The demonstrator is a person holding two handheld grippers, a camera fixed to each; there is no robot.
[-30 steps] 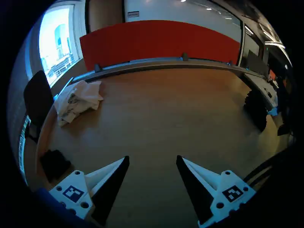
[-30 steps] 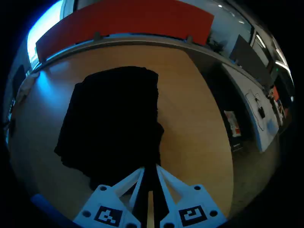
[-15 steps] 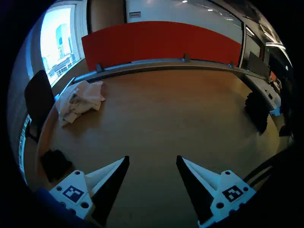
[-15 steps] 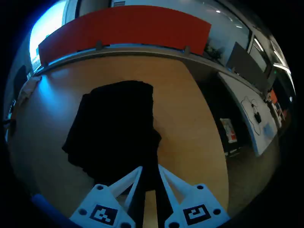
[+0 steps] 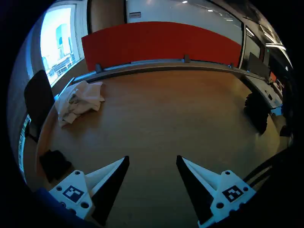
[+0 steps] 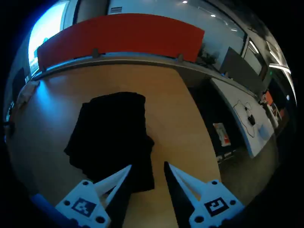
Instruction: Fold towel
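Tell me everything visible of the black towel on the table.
The black towel is matte cloth, so dark that no creases show. It lies flat on the wooden table, roughly oblong, with an uneven outline and a flap jutting at its near right. The right tool stands open at its near edge, not gripping it; whether a finger touches it is unclear.

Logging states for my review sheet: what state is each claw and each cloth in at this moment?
Black towel: lying flat on the table, ungripped; folds too dark to tell.
White cloth: crumpled in a heap near the table's far corner.
Left claw: open, holding nothing.
Right claw: open, holding nothing, by the towel's near edge.
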